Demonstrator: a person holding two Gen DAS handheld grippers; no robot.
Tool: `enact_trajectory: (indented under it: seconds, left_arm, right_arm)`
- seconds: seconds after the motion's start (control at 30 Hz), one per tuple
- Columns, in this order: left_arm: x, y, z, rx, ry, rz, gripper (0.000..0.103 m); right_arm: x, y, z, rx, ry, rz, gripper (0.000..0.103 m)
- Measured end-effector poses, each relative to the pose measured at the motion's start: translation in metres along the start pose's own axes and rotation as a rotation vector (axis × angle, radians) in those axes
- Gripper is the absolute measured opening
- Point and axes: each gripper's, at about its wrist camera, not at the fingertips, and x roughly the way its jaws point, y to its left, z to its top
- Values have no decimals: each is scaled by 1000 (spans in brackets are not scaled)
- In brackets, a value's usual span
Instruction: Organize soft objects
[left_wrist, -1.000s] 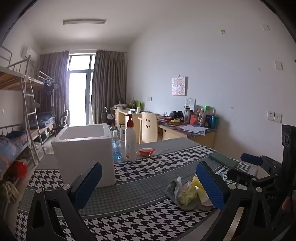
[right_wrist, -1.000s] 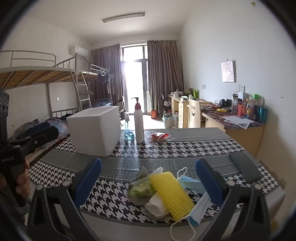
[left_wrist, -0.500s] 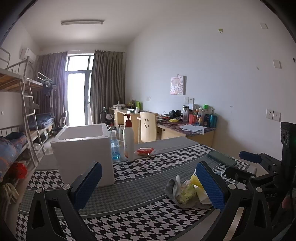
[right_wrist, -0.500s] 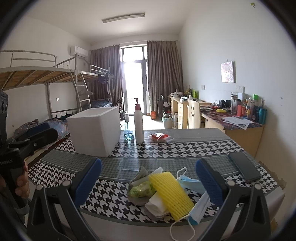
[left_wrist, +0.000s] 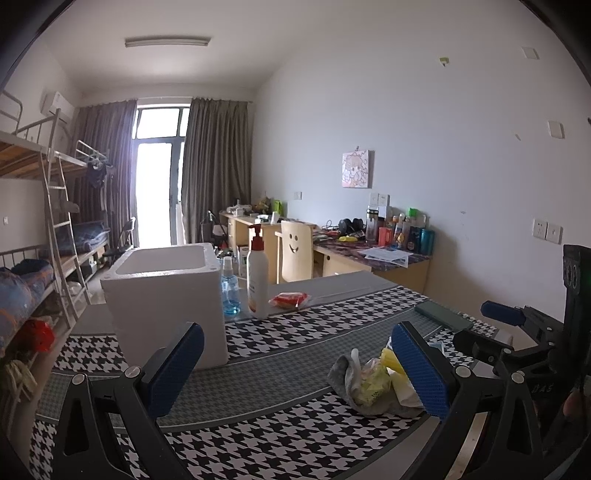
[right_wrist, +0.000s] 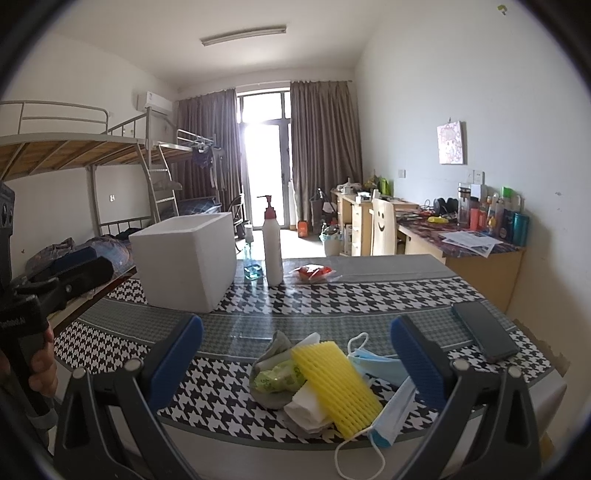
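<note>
Stock at this moment, for your handling.

Pile (right_wrist: 317, 376): soft items heaped at the near table edge, straight ahead of your right gripper (right_wrist: 295, 362) and to the right of your left gripper (left_wrist: 295, 365).
- Yellow foam net (right_wrist: 336, 384): lies on top, slanting across the heap. Likely very light and springy; it should crush under the pads, so pinch across its narrow width near one end.
- Masks (right_wrist: 380, 369): blue, thin, partly under the net, one hanging over the table edge with a loop (right_wrist: 354, 454) trailing. Limp; take the folded body, not the loop, which may snag.
- Grey cloth (right_wrist: 277, 347): at the left of the heap, cupping a green packet (right_wrist: 280, 376). Floppy; gather a fold.
- White tissue (right_wrist: 306, 406): under the net. Tears easily, I judge.

Box (right_wrist: 184, 258): white foam, open top, well beyond the pile; the probable receptacle.

Grippers: both stand wide apart and hold nothing.

Also on the table (right_wrist: 369, 291): pump bottle (right_wrist: 271, 243), spray bottle (right_wrist: 251, 258), red packet (right_wrist: 314, 273), phone (right_wrist: 484, 332). Not soft goods, except perhaps the packet.
</note>
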Motion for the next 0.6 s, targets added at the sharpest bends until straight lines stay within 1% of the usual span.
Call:
enact_trajectory:
  seconds: [0.6]
  left_arm:
    - [3,-11,-1,22,-1,-17,102]
  right_arm:
    - [-1,-7,-2,7,-5,-10,103]
